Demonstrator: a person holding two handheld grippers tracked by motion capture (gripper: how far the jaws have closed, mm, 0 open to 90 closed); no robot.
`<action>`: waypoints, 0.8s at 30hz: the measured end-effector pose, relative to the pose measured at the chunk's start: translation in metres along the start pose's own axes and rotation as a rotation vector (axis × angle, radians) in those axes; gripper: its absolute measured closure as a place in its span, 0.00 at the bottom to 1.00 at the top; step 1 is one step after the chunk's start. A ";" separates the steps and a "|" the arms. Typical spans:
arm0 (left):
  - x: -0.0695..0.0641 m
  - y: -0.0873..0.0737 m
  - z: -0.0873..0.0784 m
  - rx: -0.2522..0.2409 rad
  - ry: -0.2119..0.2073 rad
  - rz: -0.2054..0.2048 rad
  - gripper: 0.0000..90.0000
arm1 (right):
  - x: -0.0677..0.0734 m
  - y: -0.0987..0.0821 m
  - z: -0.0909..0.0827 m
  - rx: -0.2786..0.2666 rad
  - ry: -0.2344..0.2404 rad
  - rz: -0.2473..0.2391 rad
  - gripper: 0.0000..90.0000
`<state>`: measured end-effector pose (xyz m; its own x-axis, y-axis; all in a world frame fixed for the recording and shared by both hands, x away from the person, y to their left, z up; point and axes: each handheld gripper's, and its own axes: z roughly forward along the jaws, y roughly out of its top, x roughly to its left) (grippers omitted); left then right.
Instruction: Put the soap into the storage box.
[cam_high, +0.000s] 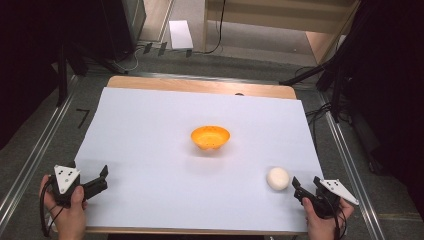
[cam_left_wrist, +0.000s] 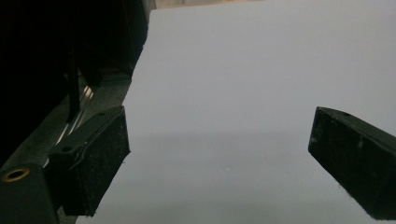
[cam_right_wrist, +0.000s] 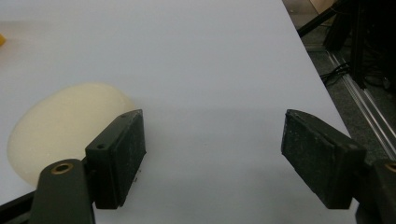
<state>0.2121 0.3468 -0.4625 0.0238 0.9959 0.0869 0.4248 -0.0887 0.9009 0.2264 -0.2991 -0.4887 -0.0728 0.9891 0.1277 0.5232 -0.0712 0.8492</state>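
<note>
Since the white ball (cam_high: 278, 178) lies on the white sheet (cam_high: 150, 130) near its right front corner, just beside the right gripper (cam_high: 306, 187), the step in hand is likely the grasp. In the right gripper view the ball (cam_right_wrist: 60, 130) sits left of the wide-open jaws, outside the gap, so the gripper should shift left to centre it before closing gently. The orange bowl (cam_high: 210, 137) waits mid-sheet, well apart. The left gripper (cam_high: 100, 181), jaws also wide, holds nothing.
</note>
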 end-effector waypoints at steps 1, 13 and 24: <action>0.001 0.000 0.000 -0.002 0.000 -0.006 0.06 | 0.000 0.000 0.000 -0.002 -0.002 -0.001 0.29; 0.003 0.001 0.002 0.023 -0.006 -0.025 0.06 | -0.008 0.007 0.000 -0.051 0.055 -0.063 0.51; 0.001 0.002 0.005 0.046 -0.003 -0.013 0.06 | -0.004 0.026 -0.016 0.164 0.148 -0.115 0.27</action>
<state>0.2170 0.3478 -0.4628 0.0202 0.9970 0.0740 0.4663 -0.0749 0.8814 0.2267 -0.3072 -0.4592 -0.2568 0.9591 0.1191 0.6346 0.0744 0.7693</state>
